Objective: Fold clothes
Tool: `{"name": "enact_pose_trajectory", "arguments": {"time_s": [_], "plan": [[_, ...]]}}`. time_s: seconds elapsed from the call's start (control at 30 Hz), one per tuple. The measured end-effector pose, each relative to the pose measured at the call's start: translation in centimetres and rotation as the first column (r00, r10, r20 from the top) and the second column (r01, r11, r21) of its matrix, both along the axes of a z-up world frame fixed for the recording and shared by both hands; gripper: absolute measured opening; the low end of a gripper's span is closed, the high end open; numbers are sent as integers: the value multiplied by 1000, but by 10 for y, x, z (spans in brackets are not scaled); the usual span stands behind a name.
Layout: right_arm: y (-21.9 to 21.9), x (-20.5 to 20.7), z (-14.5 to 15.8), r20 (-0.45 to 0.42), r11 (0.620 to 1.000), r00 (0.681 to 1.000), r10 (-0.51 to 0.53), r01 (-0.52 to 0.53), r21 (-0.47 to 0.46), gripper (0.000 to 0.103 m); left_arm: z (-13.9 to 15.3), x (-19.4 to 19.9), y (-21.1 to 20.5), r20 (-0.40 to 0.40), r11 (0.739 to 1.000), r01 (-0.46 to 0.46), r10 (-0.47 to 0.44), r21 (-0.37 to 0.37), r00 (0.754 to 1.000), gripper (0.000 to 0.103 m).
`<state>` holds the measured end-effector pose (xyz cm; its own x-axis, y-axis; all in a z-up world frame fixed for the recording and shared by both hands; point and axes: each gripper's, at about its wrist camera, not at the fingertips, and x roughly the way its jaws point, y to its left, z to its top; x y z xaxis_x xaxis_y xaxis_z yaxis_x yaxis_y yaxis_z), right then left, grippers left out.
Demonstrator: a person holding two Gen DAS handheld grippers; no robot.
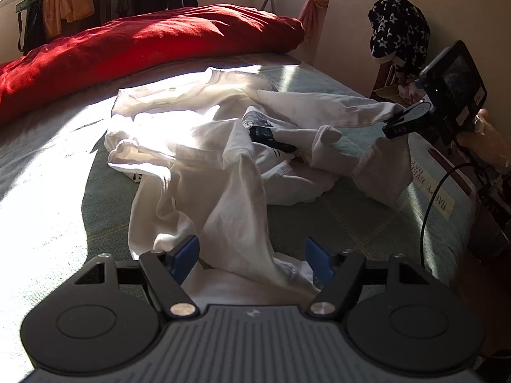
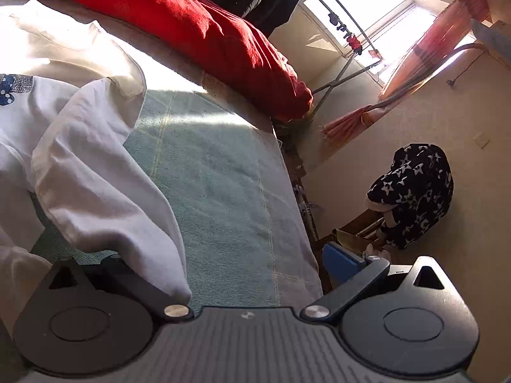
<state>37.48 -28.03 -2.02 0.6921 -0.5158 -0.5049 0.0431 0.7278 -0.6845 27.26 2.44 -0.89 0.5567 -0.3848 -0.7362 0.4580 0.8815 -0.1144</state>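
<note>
Crumpled white cotton T-shirt (image 1: 204, 146) lies mid-bed, unfolded; left gripper (image 1: 252, 255) spread over its hem at six o'clock, right gripper (image 2: 252, 268) spread, sleeve draped across one finger; flattening judged next.

White shirt (image 1: 204, 166): thin matt cotton-like cloth, creased. Red duvet (image 1: 143, 44): soft matt fabric. Green bedsheet (image 2: 217, 185): coarse woven cloth.

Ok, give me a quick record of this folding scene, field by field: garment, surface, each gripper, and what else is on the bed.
garment: white T-shirt, crumpled, printed, unfolded
surface: green bedspread
left gripper: jaws open, shirt hem lying between them
right gripper: at the shirt's sleeve by the bed edge; grip unclear
also on bed: red duvet along the far side
</note>
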Motion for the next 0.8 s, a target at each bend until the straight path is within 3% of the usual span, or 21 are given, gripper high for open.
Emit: {"name": "enact_pose_trajectory", "arguments": {"time_s": [0.23,0.47,0.67,0.8], "plan": [[-54,42,17,75,988,996,-56,66,-140,103,0,9,-13,2,999,7,-7,31,1000,73],[-117,96,35,104,983,991,-89,105,-153,103,-2,23,-32,-11,998,18,-18,63,1000,73],[-151,137,21,126,968,990,-59,87,-236,103,-7,36,-47,-28,995,18,-16,98,999,73],[-162,143,-12,24,992,999,-33,35,-122,103,-12,42,-54,-38,993,16,-12,120,999,76]]}}
